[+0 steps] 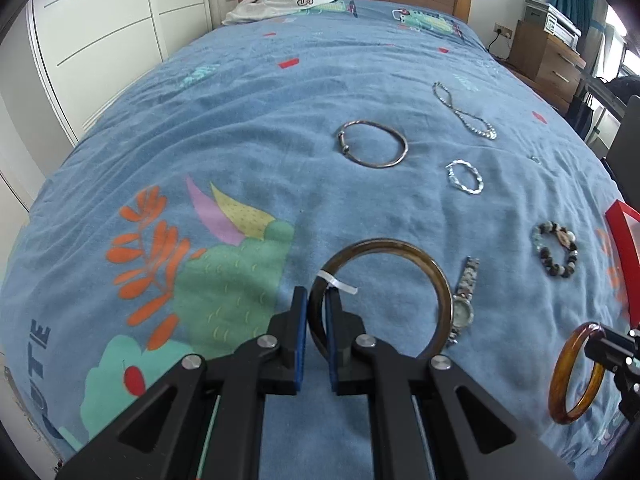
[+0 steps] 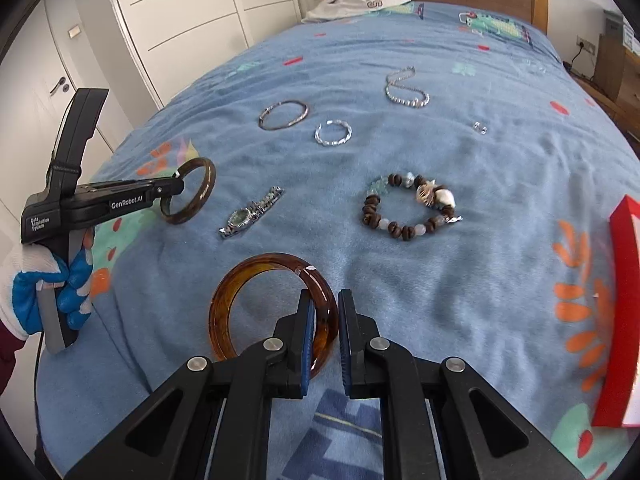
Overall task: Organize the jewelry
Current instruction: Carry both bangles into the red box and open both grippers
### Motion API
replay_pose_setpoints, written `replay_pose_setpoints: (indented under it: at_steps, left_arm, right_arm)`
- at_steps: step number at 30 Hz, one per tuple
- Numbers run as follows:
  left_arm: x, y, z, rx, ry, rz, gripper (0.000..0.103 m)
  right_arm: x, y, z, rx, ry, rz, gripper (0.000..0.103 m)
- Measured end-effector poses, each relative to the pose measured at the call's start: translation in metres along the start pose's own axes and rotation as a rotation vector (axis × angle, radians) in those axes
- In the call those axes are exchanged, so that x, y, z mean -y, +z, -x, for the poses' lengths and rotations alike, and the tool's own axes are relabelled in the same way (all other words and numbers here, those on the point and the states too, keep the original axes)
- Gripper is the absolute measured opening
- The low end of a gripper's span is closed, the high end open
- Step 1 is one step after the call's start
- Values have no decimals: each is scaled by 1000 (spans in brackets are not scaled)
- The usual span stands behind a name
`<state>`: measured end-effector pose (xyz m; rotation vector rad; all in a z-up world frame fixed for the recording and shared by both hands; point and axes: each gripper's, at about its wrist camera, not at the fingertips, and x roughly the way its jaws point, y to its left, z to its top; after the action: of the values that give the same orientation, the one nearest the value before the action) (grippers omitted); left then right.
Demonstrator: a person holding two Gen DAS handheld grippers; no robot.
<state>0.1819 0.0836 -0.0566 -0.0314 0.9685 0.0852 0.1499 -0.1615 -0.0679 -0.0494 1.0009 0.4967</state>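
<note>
left gripper (image 1: 316, 312): fingers pinching the rim of the dark brown bangle (image 1: 416, 256), one finger inside the ring, one outside; white tag on the rim at the grip
right gripper (image 2: 324, 312): fingers pinching the rim of the amber bangle (image 2: 240, 276), right side of the ring clamped between the blue pads
left hand (image 2: 52, 292): white and blue glove on the left gripper's handle, seen at left in the right wrist view
wristwatch (image 2: 250, 213): flat on the bed, between the two bangles, a little farther
beaded bracelet (image 2: 404, 234): on the bed, right of the watch, apart from it
twisted silver bangle (image 2: 333, 133): farther, mid bed
thin metal bangle (image 2: 283, 115): just left of the twisted one
silver chain (image 2: 406, 98): far, right of the thin bangle
red box (image 2: 618, 320): near right edge of the bed
bedspread (image 2: 500, 184): blue, printed, carries all loose jewelry
</note>
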Motion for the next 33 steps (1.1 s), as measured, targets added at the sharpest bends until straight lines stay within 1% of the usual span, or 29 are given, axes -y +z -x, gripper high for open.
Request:
replay_pose_setpoints:
  at_steps: [7, 11, 16, 22, 27, 31, 33]
  left_arm:
    - [14, -4, 46, 55, -25, -20, 8]
    - [34, -7, 70, 76, -57, -48, 8]
    - [72, -8, 95, 101, -108, -85, 8]
    - [139, -1, 109, 107, -183, -157, 8]
    - [210, 3, 111, 94, -249, -249, 8]
    - [263, 3, 107, 72, -299, -311, 8]
    - [291, 2, 104, 62, -321, -346, 8]
  right_arm:
    - [3, -7, 43, 75, -23, -23, 12]
    - [14, -13, 72, 124, -45, -56, 12]
    - [38, -25, 109, 178, -88, -107, 12]
    - [89, -44, 155, 227, -174, -180, 12]
    - [146, -58, 189, 257, -267, -254, 12]
    - [192, -71, 205, 257, -337, -310, 12]
    - [212, -77, 205, 249, -356, -334, 12]
